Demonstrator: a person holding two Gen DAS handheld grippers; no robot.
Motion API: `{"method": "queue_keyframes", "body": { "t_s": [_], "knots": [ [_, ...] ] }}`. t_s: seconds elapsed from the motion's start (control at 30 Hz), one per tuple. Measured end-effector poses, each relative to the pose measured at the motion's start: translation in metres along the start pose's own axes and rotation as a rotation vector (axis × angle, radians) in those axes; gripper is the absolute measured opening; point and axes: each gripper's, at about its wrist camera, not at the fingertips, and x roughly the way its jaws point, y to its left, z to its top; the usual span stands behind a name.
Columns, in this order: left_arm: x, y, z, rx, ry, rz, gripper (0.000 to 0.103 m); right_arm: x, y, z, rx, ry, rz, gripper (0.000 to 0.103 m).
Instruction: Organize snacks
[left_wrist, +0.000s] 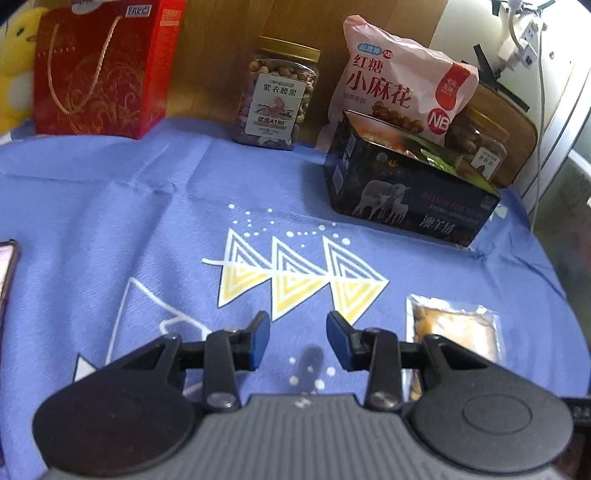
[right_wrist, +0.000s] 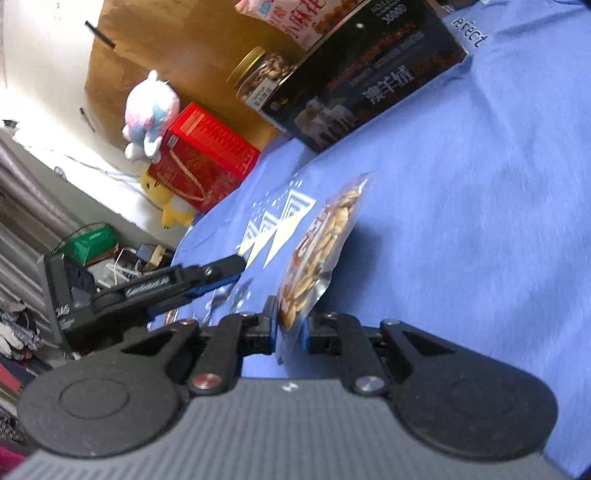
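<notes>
From the left wrist, the left hand-held gripper (left_wrist: 298, 339) hangs over the blue cloth (left_wrist: 110, 221) that covers the worktop. Its blue pads stand apart with nothing between them, only the printed triangles showing through the gap. Just to its right a clear snack packet (left_wrist: 458, 325) lies flat on the cloth, partly hidden behind the right-side finger linkage. Along the far edge the larger goods stand in a row against the wooden board: a red gift box (left_wrist: 99, 70), a jar of nuts (left_wrist: 275, 99) and a pink snack bag (left_wrist: 399, 85). In front of the bag sits a dark open box (left_wrist: 406, 192), its top facing up, which looks like the likely place for loose packets. A second jar (left_wrist: 484, 144) stands behind it.

From the right wrist, the view is strongly rolled, so the cloth slopes across the frame. The right hand-held gripper (right_wrist: 290, 328) is closed on the near edge of a clear packet of nuts (right_wrist: 321, 240), which juts forward from the pads, edge-on and apparently clear of the cloth. Pinching the sealed border probably spares the contents. The left hand-held gripper (right_wrist: 192, 280) shows to the left, close beside. The dark box (right_wrist: 369, 81) lies ahead, well apart from the packet, so carrying it there seems the step in hand. Soft toys (right_wrist: 151, 110) sit beyond the red box (right_wrist: 207, 158).
</notes>
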Motion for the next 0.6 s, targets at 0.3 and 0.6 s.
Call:
{"method": "queue_keyframes", "body": {
  "t_s": [0.3, 0.6],
  "knots": [
    [-0.005, -0.015, -0.01, 0.054, -0.009, 0.079, 0.035, -0.023, -0.001, -0.009, -0.069, -0.079, -0.099, 0.03],
    [-0.005, -0.022, -0.018, 0.098, -0.027, 0.129, 0.035, -0.04, -0.012, -0.021, -0.015, -0.141, -0.108, 0.03]
  ]
}}
